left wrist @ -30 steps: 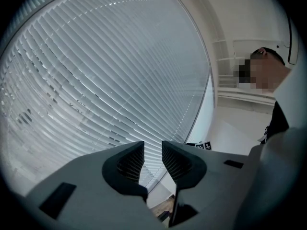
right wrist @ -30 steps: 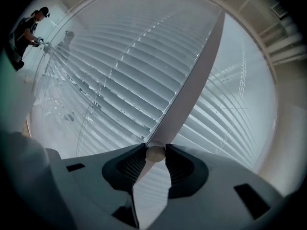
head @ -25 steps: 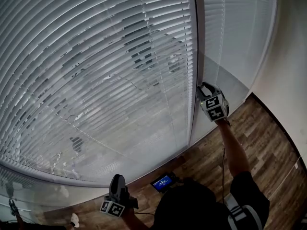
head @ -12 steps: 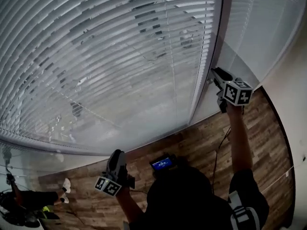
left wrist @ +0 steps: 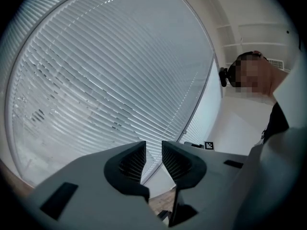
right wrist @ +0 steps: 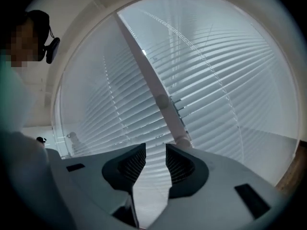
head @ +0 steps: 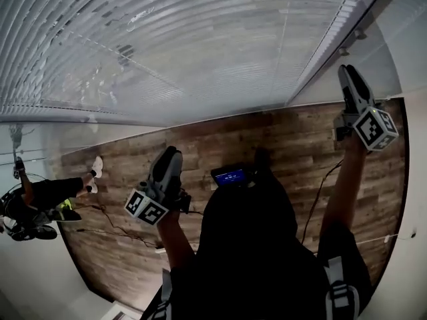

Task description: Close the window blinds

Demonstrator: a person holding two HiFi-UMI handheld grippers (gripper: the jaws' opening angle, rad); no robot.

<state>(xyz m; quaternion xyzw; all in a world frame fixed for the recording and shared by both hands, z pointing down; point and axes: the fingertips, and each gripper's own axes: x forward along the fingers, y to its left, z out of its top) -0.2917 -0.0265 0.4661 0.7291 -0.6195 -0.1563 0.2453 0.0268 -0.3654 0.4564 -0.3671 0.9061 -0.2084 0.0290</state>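
Note:
White slatted window blinds (head: 167, 39) fill the top of the head view, their slats tilted nearly flat against the glass. A pale upright frame post (right wrist: 153, 85) splits them in two in the right gripper view. My right gripper (head: 349, 73) is raised at the right and points at the post's foot, a short way off it. It is open, with nothing between the jaws (right wrist: 156, 164). My left gripper (head: 170, 155) is lower, over the floor, and points at the blinds (left wrist: 96, 71). It is open and empty (left wrist: 153, 159).
Brown wood-plank floor (head: 267, 132) runs under the window. A small device with a blue screen (head: 230, 176) lies on it in front of me. Cables (head: 113, 229) trail at the left, where another person (head: 40, 199) is low on the floor. A white wall (head: 413, 179) closes the right side.
The head view has tipped down, so the blinds slid up and floor fills the middle. My right gripper came away from the frame post and rolled. My left gripper rose.

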